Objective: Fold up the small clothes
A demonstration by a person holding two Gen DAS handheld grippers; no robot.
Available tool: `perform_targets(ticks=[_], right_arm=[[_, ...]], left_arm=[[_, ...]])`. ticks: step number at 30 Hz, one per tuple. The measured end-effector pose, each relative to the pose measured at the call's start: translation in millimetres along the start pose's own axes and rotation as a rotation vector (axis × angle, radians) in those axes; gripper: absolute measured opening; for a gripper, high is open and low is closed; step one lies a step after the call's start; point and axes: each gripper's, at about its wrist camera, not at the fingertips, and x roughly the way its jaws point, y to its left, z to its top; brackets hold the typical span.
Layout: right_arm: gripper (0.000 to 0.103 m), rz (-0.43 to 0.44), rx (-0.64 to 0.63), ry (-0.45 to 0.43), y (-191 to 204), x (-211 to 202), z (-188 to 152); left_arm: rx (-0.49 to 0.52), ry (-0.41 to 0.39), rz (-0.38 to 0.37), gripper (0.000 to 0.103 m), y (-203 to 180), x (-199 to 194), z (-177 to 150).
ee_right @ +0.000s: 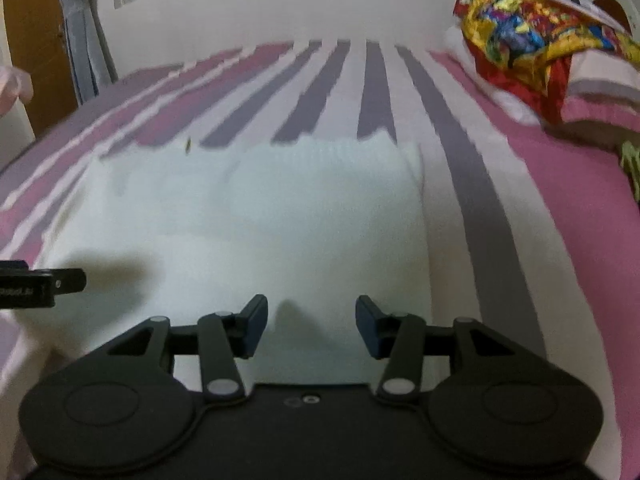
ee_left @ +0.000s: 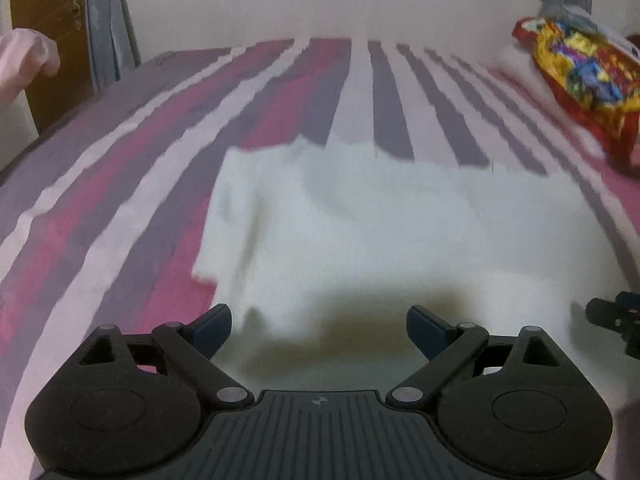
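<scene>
Striped bed (ee_left: 120,168) spread wide, bright patterned cloth (ee_right: 520,28) bundled far right. White garment (ee_right: 260,216) flat near the middle. Left hand-held gripper (ee_left: 319,332) gaping wide, empty; right hand-held gripper (ee_right: 312,328) partly open, empty, above garment's near edge.

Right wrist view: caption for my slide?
Open right claw poised over white garment spread on striped bedsheet.

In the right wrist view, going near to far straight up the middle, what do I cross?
right gripper, jaws open and empty → white garment lying flat → striped bedsheet → pale wall.
</scene>
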Motion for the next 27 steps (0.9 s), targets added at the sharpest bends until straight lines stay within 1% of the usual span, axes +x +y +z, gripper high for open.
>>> perform_targets(ticks=[6,8,9,11,12,13,15,16,17,19,21,22,23,25,27], right_arm=[[0.049,-0.008,-0.012,-0.034,1,21,40],[0.053,-0.022,-0.014,-0.046,0,28,51],[0.054,-0.031,-0.012,-0.05,-2,33,56],[0.056,-0.054,-0.008,-0.051,-7,43,62],[0.056,-0.068,-0.011,-0.045,-10,50,64],[0.056,-0.088,-0.016,-0.03,-14,58,64],[0.055,-0.135,-0.003,0.067,-25,84,60],[0.055,-0.109,0.028,0.069,-34,88,58],[0.054,-0.108,0.036,0.062,-36,86,58],[0.054,-0.1,0.018,0.033,-33,80,62],[0.055,-0.087,0.009,0.004,-29,78,68],[0.055,-0.075,0.009,-0.011,-28,79,73],[0.055,-0.064,0.009,-0.022,-27,80,78],[0.055,-0.045,0.009,-0.024,-26,89,88],[0.055,-0.029,0.016,-0.013,-27,98,95]], left_arm=[[-0.078,-0.012,0.043,0.094,10,37,41],[-0.093,-0.015,0.066,0.094,14,50,47],[-0.1,0.0,0.082,0.094,18,59,50],[-0.139,0.074,0.087,0.094,26,79,49],[-0.173,0.107,0.083,0.094,33,89,46],[-0.202,0.097,0.08,0.094,39,91,41],[-0.201,0.092,0.079,0.094,40,89,39],[-0.197,0.081,0.083,0.094,38,85,41],[-0.191,0.062,0.08,0.094,36,80,43],[-0.174,0.017,0.066,0.094,32,73,51],[-0.165,-0.006,0.038,0.094,27,73,61],[-0.15,-0.011,0.039,0.094,22,78,68],[-0.141,-0.008,0.041,0.094,19,85,74],[-0.154,0.011,0.037,0.094,20,103,84],[-0.194,0.04,0.075,0.094,27,121,89]])
